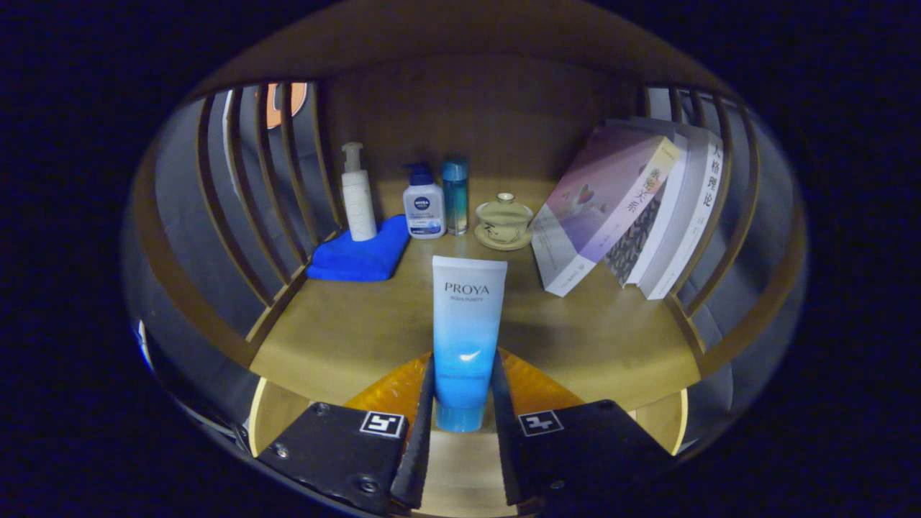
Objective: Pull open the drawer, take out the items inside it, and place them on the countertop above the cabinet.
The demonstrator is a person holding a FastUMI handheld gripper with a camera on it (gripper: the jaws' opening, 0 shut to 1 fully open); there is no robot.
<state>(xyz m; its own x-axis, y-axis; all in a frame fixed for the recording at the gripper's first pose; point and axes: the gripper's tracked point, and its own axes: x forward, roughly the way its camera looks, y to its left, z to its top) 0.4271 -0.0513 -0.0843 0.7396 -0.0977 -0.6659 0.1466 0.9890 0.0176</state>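
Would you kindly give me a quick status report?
Gripper shut on tube. Tube upright over the countertop. Landing spot ahead open; cloth, bottles, books farther back.

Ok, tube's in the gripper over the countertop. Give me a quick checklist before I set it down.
1. Gripper shut on the tube: ok, both fingers press its lower part.
2. Tube upright: ok.
3. Bare countertop just ahead: ok.
4. Clear of the cloth, the cup and the books: ok, all lie beyond.
5. Tube touching the countertop: cannot tell.
6. Drawer emptied: cannot tell.
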